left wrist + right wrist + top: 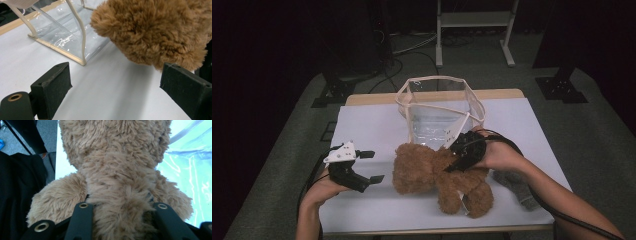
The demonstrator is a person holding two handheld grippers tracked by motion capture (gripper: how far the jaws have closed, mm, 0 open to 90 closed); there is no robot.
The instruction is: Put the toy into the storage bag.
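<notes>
Bench (377, 125): covered in white; everything in play is carried on it, and the bear is taken as the landmark below.
Clear bag (439, 107): stood open-topped just behind the bear, cream-trimmed, with nothing seen inside through its walls; filling it is judged to be the work in hand, and that part is not yet done.
Teddy bear (422, 172): laid across the middle of the bench in front of the bag, head toward the left tool, legs toward the near edge; it is gripped but not yet placed in the bag.
Right tool (464, 152): clenched on the bear's fur, the plush being pinched between the two jaws in the right gripper view (120, 220); the grasp is judged done.
Left tool (367, 167): held released beside the bear's head, jaws spread wide with bare bench between them (112, 82); nothing is grasped.
Grey item (514, 186): laid on the bench just to the right of the bear's legs; what it is cannot be told.
Remaining: the bear is to be lifted, carried back over the bag's mouth and let go inside; the bag's rim may be steadied by the left tool.
</notes>
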